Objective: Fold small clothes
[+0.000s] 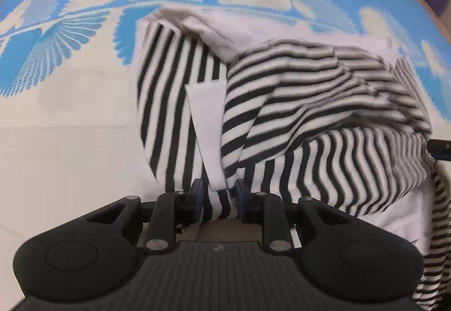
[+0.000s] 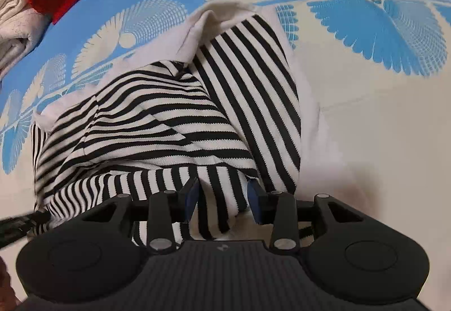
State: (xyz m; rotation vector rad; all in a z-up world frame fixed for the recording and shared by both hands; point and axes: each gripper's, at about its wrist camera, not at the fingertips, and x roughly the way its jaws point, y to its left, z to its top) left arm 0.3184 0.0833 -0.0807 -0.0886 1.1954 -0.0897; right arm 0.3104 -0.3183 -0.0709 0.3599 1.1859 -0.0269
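The black-and-white striped top (image 1: 296, 102) lies crumpled on a blue-and-cream bedspread (image 1: 70, 113). The left gripper (image 1: 219, 198) has its fingers clamped on one striped edge. The right gripper (image 2: 222, 198) has its fingers clamped on another bunched edge.

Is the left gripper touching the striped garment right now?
Touching. In the left wrist view the left gripper has the striped garment pinched between its pads.
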